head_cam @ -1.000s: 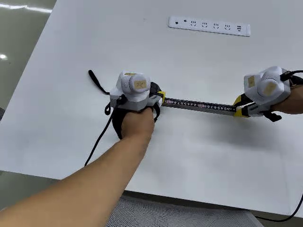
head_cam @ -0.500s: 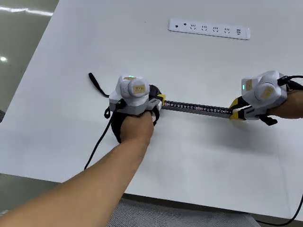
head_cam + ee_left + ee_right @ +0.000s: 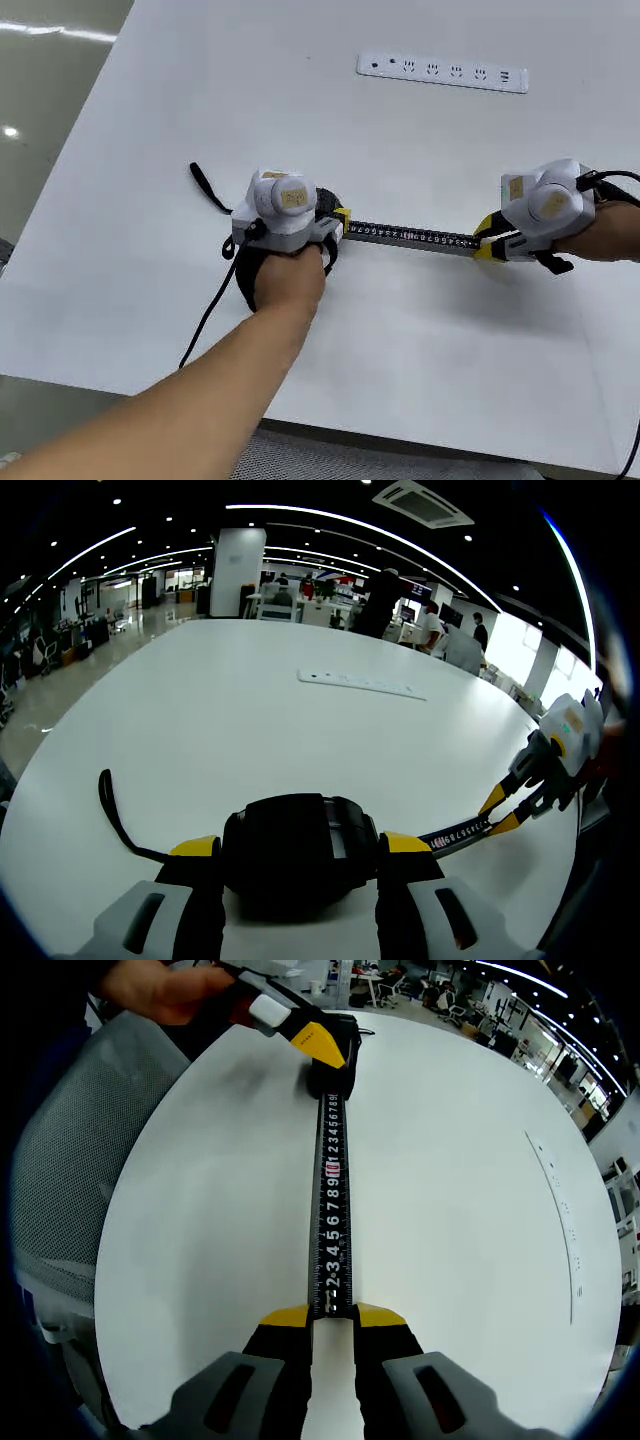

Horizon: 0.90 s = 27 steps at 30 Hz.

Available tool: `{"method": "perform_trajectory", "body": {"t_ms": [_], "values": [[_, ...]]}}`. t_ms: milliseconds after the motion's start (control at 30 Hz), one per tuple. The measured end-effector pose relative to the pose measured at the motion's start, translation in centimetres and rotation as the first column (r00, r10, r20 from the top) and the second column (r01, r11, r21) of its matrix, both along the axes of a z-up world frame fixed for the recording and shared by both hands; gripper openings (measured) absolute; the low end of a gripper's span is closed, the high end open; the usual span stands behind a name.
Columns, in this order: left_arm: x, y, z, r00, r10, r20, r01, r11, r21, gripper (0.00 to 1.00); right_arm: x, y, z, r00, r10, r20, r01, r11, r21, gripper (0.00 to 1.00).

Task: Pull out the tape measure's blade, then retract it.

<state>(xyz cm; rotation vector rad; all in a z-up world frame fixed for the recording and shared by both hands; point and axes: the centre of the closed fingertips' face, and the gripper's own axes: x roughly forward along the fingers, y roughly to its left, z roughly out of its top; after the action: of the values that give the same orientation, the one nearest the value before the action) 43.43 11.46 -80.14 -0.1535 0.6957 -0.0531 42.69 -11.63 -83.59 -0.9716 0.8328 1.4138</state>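
Clearly, in the head view the left gripper [image 3: 335, 222] is clamped on the tape measure [image 3: 328, 196], and the blade [image 3: 412, 236] stretches from between its fingers to the right gripper [image 3: 487, 240], whose fingers pinch the blade's tip. Pulling out looks done; retracting is left. From the left gripper view, the black case sits gripped between the yellow fingertips [image 3: 195, 846], a strap [image 3: 108, 805] trailing beside them; no brand is legible. From the right gripper view, the fingers close on the blade's end, and black numerals 2 to 9, a red mark, then 1 to 8 run away from them
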Motion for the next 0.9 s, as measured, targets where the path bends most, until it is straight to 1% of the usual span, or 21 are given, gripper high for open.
{"method": "perform_trajectory", "body": {"t_ms": [400,900], "values": [[0.2,0.1,-0.2,1.0,0.001,0.003,-0.001,1.0,-0.008,0.58,0.1,1.0,0.0,1.0,0.003,0.005,-0.003,1.0,0.013,0.11],[0.2,0.2,-0.2,1.0,-0.002,0.003,0.002,1.0,-0.016,0.58,0.1,3.1,0.0,1.0,0.01,0.008,-0.01,0.999,0.036,0.11]]}}
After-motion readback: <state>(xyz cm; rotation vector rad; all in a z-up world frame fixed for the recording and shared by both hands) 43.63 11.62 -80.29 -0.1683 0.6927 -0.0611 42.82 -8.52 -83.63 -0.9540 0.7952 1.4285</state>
